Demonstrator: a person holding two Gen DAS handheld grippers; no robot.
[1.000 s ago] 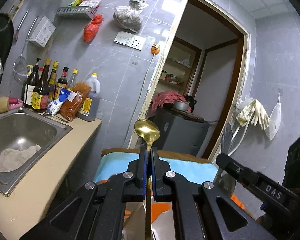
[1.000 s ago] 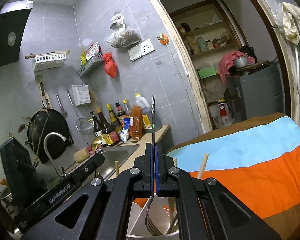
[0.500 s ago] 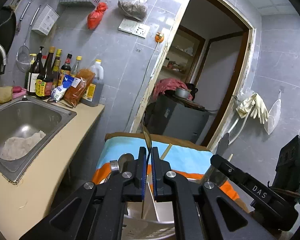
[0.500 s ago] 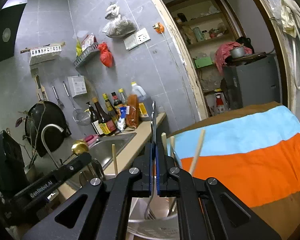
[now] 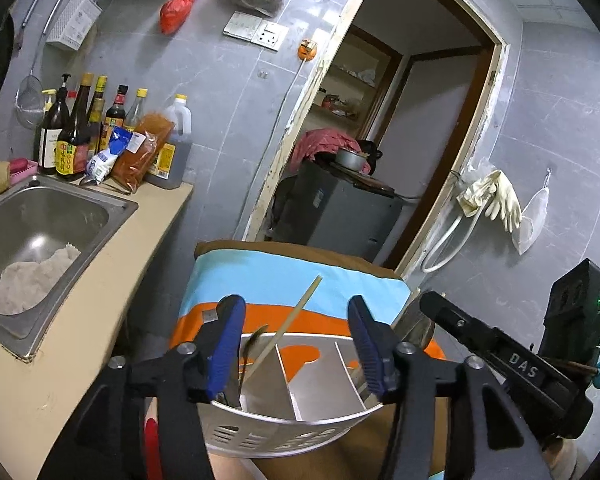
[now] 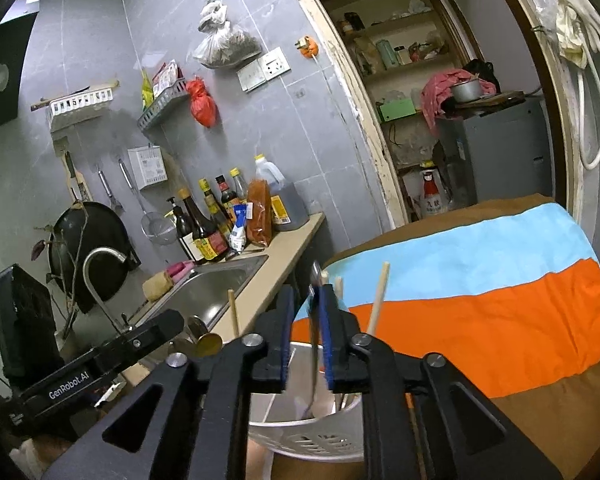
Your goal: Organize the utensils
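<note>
A white slotted utensil holder [image 5: 284,428] with inner dividers stands on the striped cloth, just below both grippers. My left gripper [image 5: 296,340] is over it, its jaws opening wide with nothing pressed between them. The gold spoon [image 5: 255,338] now stands loose in the holder's left compartment beside a wooden chopstick [image 5: 298,314]. My right gripper [image 6: 307,300] hangs over the holder [image 6: 312,436] with its jaws opening. The silver fork [image 6: 314,320] stands between them, tines down in the holder, with a gap to the left pad. More chopsticks [image 6: 380,300] lean in the holder.
A steel sink [image 5: 32,216] with a white cloth in it lies to the left in a beige counter [image 5: 100,288]. Sauce bottles [image 5: 76,132] line the tiled wall. The orange, blue and brown cloth [image 6: 480,300] covers the surface under the holder. A doorway [image 5: 380,140] opens behind.
The left gripper sank with the gold spoon into the holder and let it go, its jaws now wide. The right gripper lowered the fork into the holder and its jaws have parted.
</note>
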